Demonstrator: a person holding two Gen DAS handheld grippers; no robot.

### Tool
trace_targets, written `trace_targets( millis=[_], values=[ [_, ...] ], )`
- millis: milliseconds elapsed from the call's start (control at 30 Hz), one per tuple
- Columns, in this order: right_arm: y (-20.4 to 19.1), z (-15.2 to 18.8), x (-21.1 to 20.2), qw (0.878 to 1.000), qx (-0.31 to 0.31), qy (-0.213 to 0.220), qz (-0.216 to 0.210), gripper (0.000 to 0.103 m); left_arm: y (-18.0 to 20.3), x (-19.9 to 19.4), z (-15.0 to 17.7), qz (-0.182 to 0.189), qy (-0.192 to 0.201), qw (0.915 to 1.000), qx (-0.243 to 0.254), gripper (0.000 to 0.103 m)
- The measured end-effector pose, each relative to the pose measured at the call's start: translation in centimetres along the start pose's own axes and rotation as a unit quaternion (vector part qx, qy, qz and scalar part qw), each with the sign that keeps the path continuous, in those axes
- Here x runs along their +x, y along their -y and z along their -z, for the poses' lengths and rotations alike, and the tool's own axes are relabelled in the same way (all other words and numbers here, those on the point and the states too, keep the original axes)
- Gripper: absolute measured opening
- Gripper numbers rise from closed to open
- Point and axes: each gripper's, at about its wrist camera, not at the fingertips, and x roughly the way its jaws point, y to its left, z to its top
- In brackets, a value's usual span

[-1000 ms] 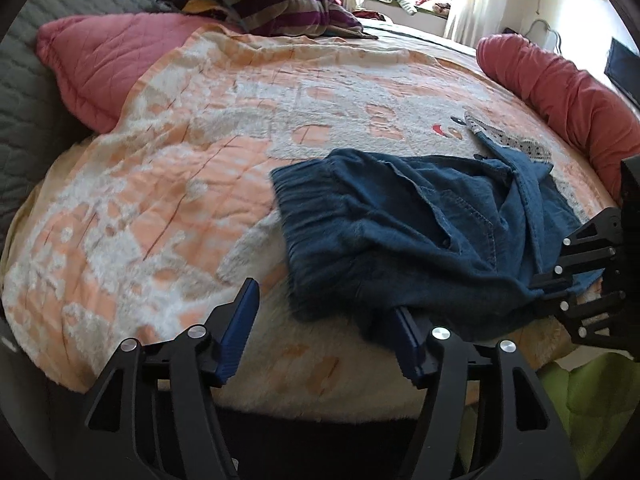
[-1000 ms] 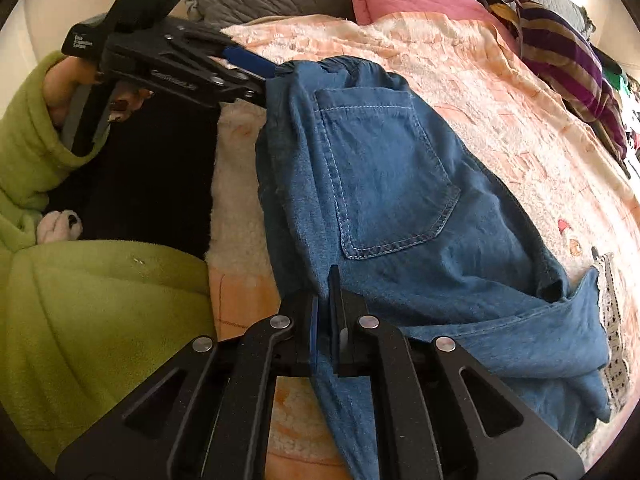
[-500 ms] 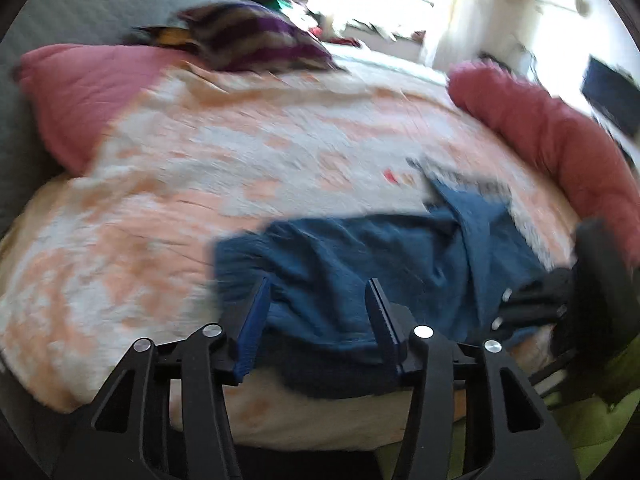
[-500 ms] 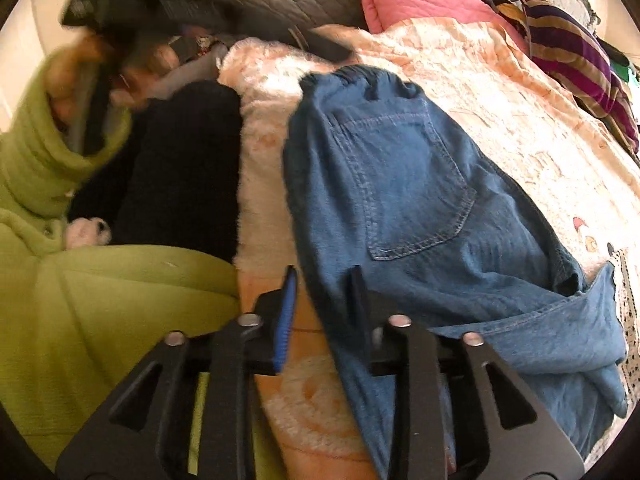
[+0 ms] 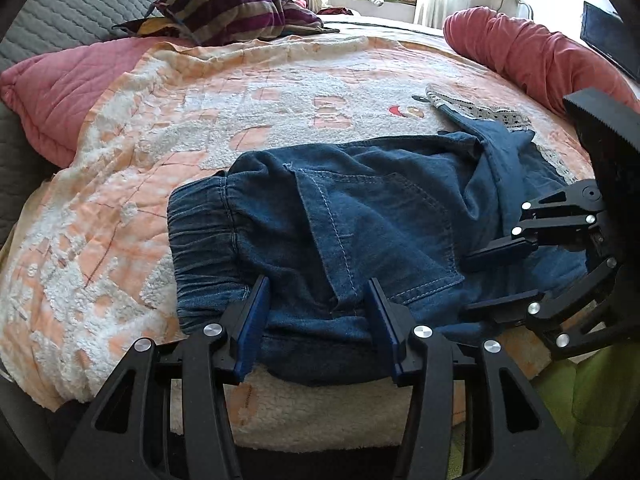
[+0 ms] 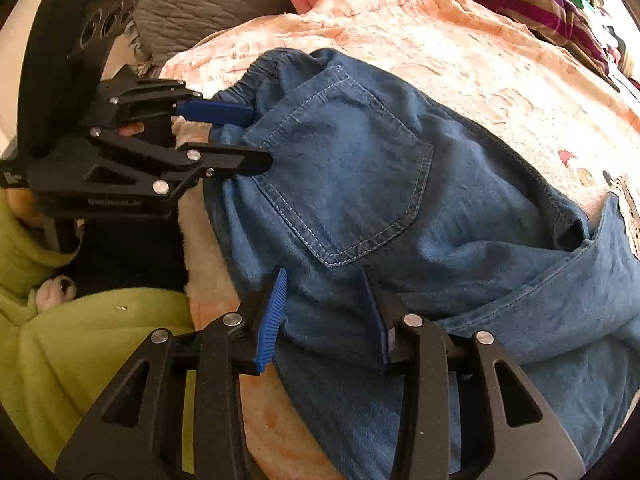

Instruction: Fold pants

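**Pants bunched at the bed's near edge, fold barely begun**

Pants of blue denim with an elastic waistband [image 5: 360,232] lie at the near edge of the bed, on a fuzzy peach-and-white blanket [image 5: 160,128], and we judge the folding to be at an early stage. Nearest to us, our left gripper [image 5: 318,312] has its jaws partly spread, straddling the near edge of the cloth by the waistband; they have just been closing in, with denim between them, but the blue pads do not yet press on it. Our right gripper [image 6: 326,308] sits further along the same near edge, below the stitched back pocket [image 6: 344,168]; its jaws have just been opening and now stand apart over the fabric, gripping nothing.

Beyond the jaws, the seat of the pants lies roughly flat with the pocket facing up, though the waistband is puckered and a ridge of cloth runs across the middle. Farther off, the legs are doubled back in a loose heap, one hem with white lace trim [image 5: 480,110] lying on the blanket. So we count the garment as laid out but not smoothed: the legs have yet to be straightened, stacked and folded over.

At the far side lie a pink quilted pillow [image 5: 72,92], a striped purple cushion [image 5: 232,12] and a rolled red bolster [image 5: 532,56].
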Motion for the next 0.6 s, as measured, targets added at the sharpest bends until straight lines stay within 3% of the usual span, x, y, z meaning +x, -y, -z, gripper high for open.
trace_targets(
  millis=[267, 367, 467, 600],
  values=[
    [0.7, -0.3, -4.6, 0.998, 0.004, 0.062, 0.018, 0.043, -0.9, -2.1, -0.7, 0.014, 0.026, 0.998, -0.056, 0.048],
    [2.5, -0.3, -6.7, 0.995, 0.023, 0.088, 0.041, 0.05, -0.9, -3.9, -1.2, 0.008, 0.049, 0.9967, -0.064, 0.06],
    [5.0, -0.3, -8.7, 0.991, 0.047, 0.11, 0.065, 0.052, -0.5, -5.4, -1.8, 0.003, 0.068, 0.9955, -0.066, 0.061],
    [8.3, 0.1, -10.8, 0.981, 0.089, 0.135, 0.111, 0.06, 1.1, -6.2, -2.8, 0.031, 0.078, 0.9947, -0.059, 0.066]
  ],
)
